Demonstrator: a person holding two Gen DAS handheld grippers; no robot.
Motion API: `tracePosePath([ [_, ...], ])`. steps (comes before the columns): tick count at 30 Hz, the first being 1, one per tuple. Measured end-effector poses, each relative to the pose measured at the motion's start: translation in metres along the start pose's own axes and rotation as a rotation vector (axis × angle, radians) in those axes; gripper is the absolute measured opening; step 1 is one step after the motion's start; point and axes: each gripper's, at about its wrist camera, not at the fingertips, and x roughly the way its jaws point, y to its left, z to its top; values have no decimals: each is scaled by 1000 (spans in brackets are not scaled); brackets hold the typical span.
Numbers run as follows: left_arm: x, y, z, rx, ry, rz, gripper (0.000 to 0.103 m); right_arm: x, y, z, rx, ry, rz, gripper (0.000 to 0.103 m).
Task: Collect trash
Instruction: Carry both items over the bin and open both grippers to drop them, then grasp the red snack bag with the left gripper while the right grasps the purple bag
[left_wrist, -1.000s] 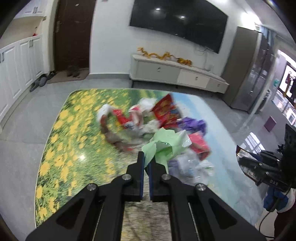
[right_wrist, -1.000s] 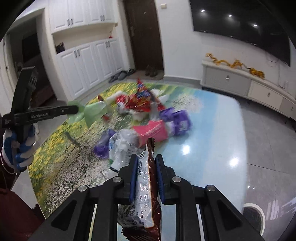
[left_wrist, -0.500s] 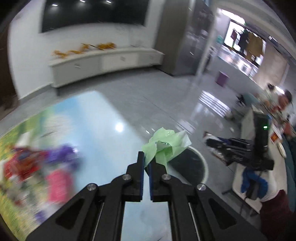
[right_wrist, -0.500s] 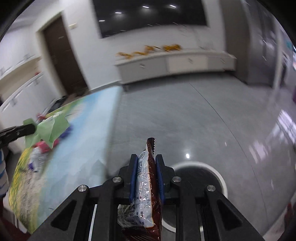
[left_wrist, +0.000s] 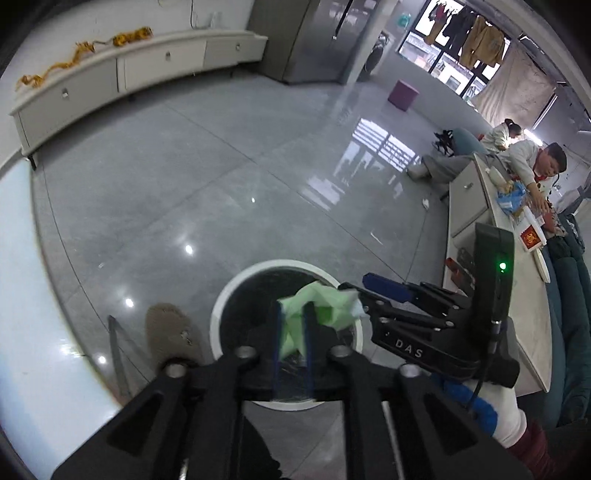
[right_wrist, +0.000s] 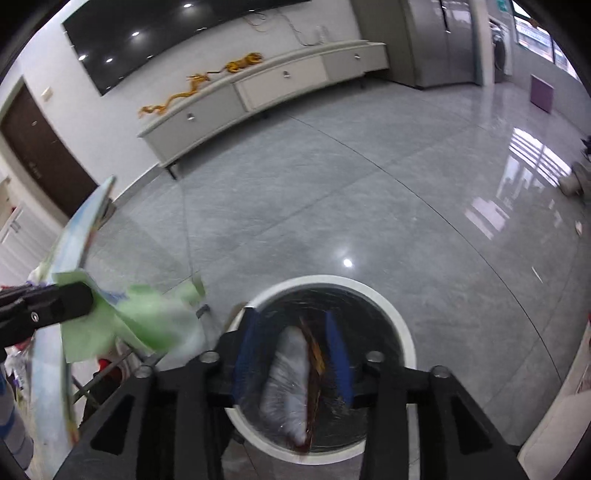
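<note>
Green crumpled wrapper (left_wrist: 317, 306) sits between the parted fingers of the left claw (left_wrist: 291, 332), which hangs over the round white-rimmed trash bin (left_wrist: 229, 295) on the grey tiled floor (left_wrist: 184, 166); whether the fingers grip the wrapper cannot be told. Beside it the right claw (right_wrist: 291, 354) is spread wide above the same bin (right_wrist: 399, 332), and a brown-and-silver snack packet (right_wrist: 295, 376) lies blurred between its blue pads (right_wrist: 338, 354), touching neither, over the dark bin liner. From the right wrist view the left claw (right_wrist: 44, 310) and its green wrapper (right_wrist: 140, 321) appear at the left, near the edge of the printed surface (right_wrist: 70, 243).
</note>
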Motion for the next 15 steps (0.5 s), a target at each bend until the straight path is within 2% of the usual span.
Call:
tracePosePath([
  [1, 0, 0, 0, -8, -3, -9, 36, 0, -3, -1, 9, 3, -13, 39],
  [2, 0, 2, 0, -11, -9, -12, 42, 0, -5, -1, 15, 6, -25, 39],
  [8, -25, 8, -3, 5, -68, 3, 43, -18, -5, 4, 23, -27, -53, 39],
  [12, -65, 10, -12, 23, -141, 39, 43, -47, 7, 8, 13, -87, -40, 39],
  [15, -96, 14, -21, 27, -193, 63, 43, -80, 30, 15, -22, -142, 0, 39],
])
